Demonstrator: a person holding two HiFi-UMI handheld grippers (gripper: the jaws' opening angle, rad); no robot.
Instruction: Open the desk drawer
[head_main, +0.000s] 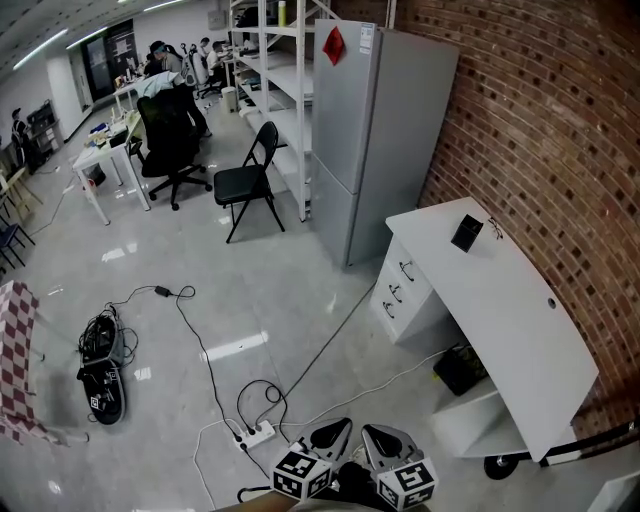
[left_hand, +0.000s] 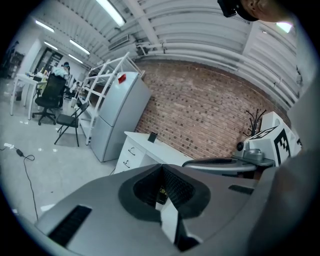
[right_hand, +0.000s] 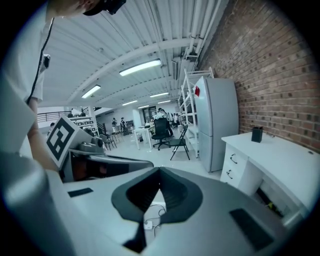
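**Approach stage: drawers not yet reached, both tongs pinched together and empty.**
White flat-fronted drawers (head_main: 398, 292) with dark looped handles stand well ahead and right of my left tongs (head_main: 331, 437) and right tongs (head_main: 386, 443), under a smooth white desk (head_main: 520, 320) against rough brick wall (head_main: 560, 120). Next, I judge, I must close in and part one pair around a handle.

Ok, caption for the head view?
Left gripper and right gripper shut, low in frame; drawers of the white desk all closed.
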